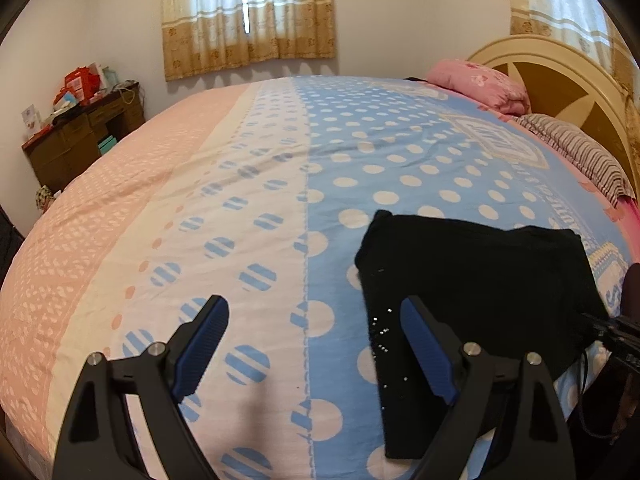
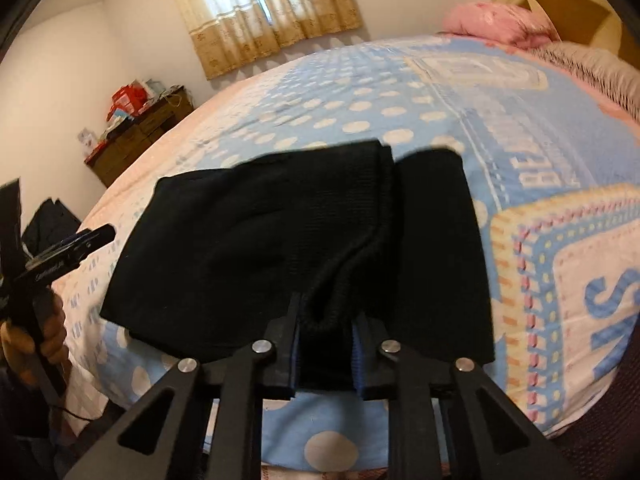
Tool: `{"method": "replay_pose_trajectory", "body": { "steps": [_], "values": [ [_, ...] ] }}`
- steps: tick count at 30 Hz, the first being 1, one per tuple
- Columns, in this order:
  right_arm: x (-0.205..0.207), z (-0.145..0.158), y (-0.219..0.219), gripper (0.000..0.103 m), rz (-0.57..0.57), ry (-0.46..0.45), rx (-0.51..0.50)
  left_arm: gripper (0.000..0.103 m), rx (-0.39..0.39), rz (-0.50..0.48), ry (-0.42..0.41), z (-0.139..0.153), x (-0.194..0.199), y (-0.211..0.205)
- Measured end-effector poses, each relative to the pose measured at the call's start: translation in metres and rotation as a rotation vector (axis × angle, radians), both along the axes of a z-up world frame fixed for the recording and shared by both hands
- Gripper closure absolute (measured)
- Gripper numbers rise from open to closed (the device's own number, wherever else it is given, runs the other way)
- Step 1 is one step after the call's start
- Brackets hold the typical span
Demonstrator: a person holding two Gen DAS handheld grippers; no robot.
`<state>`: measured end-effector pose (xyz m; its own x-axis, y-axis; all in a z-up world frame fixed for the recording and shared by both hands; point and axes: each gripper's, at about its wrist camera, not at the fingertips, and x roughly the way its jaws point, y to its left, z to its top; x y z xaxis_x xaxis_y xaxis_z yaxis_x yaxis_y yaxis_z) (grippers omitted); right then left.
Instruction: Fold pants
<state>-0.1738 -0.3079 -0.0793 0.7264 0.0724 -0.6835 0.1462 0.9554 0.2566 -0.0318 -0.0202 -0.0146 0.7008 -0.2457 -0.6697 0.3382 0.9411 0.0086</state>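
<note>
The black pants (image 2: 256,240) lie folded on the bed near its front edge; they also show in the left wrist view (image 1: 472,280) at the lower right. My right gripper (image 2: 326,320) is shut on a bunched fold of the pants at their near edge. My left gripper (image 1: 314,308) is open and empty, hovering over the bedspread just left of the pants, its right finger (image 1: 424,344) above their left edge. The left gripper also shows at the left edge of the right wrist view (image 2: 72,248), held by a hand.
The bed (image 1: 200,200) has a pink, white and blue polka-dot cover. A pink pillow (image 1: 480,84) and striped cloth (image 1: 580,152) lie by the headboard (image 1: 560,76). A cluttered wooden desk (image 1: 80,136) stands at the far left under curtains (image 1: 248,16).
</note>
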Motion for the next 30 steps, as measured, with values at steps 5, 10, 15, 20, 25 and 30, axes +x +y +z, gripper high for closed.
{"method": "replay_pose_trajectory", "body": {
  "steps": [5, 10, 15, 20, 25, 30],
  "values": [
    [-0.016, 0.036, -0.012, 0.084, 0.004, -0.079, -0.115, 0.013, -0.018, 0.019, -0.015, 0.006, 0.002, 0.004],
    [-0.025, 0.019, -0.036, 0.084, -0.04, -0.004, -0.162, 0.013, -0.005, 0.002, 0.005, 0.0, 0.0, -0.006],
    [-0.017, -0.007, -0.043, 0.08, -0.075, 0.028, -0.103, 0.013, 0.031, -0.031, 0.015, -0.009, -0.007, -0.024],
    [-0.024, 0.007, -0.042, 0.074, -0.078, 0.037, -0.088, 0.012, 0.047, -0.055, 0.011, -0.009, -0.012, -0.035],
    [-0.05, 0.046, -0.042, 0.072, -0.132, -0.062, -0.142, 0.012, 0.031, -0.059, -0.021, 0.004, -0.011, -0.04],
    [-0.045, 0.072, -0.038, 0.072, -0.144, -0.136, -0.211, 0.01, 0.049, -0.068, -0.022, 0.009, 0.003, -0.07]
  ]
}}
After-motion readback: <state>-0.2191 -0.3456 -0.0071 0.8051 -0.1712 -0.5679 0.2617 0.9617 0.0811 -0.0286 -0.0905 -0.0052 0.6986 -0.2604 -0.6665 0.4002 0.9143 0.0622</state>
